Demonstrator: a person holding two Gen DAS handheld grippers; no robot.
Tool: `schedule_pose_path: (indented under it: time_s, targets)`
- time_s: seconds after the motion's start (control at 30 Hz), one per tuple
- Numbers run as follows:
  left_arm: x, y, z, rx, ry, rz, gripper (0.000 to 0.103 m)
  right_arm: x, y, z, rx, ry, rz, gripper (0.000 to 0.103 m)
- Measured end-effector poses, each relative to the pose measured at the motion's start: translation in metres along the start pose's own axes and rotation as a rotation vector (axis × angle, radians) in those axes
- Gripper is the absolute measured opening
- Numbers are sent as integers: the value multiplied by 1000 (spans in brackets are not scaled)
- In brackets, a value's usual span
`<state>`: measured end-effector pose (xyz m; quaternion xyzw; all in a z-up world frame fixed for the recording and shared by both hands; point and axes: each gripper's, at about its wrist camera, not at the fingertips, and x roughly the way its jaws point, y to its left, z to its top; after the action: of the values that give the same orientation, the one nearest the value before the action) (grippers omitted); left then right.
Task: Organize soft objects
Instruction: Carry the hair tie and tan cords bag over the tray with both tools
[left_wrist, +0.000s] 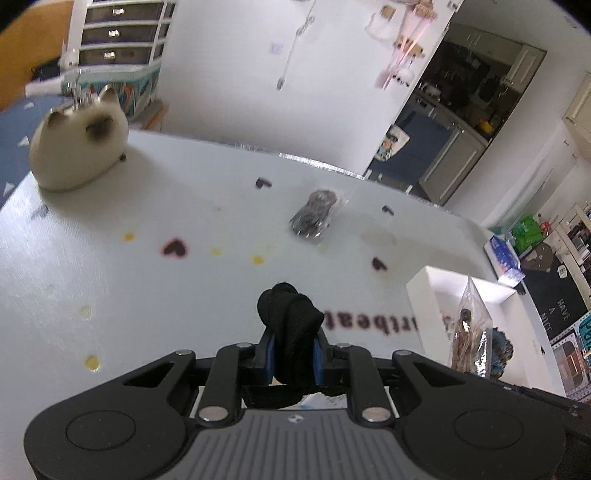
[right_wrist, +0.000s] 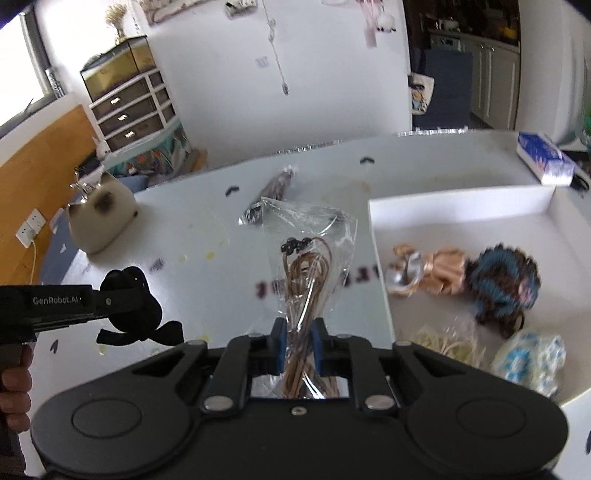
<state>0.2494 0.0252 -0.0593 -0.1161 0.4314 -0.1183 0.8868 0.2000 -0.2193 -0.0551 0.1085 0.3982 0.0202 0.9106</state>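
Knotted black fabric scrunchie (left_wrist: 286, 325), soft and matte, pinched between the left gripper (left_wrist: 291, 354) jaws above the glossy white counter (left_wrist: 110, 277). Crinkly clear bag of tan elastic bands (right_wrist: 306, 280) clamped upright in the right gripper (right_wrist: 298, 347) jaws, beside a white box (right_wrist: 458, 201).

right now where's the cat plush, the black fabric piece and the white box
cat plush (left_wrist: 79, 147), left wrist view, middle of its cream body
black fabric piece (left_wrist: 290, 314), left wrist view, knotted bunch above the gripper
white box (right_wrist: 458, 206), right wrist view, its far wall
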Motion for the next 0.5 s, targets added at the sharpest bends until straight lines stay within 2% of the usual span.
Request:
schedule_pose_path:
  time_s: [0.27,0.5]
  targets:
    - [-17,-41,-4,12,-75,12,20,-21,-29,14,-50,-37,42,15]
    - [-13,-91,-14,3,-82,17,20,-33,-76,21,-68,-34,64,15]
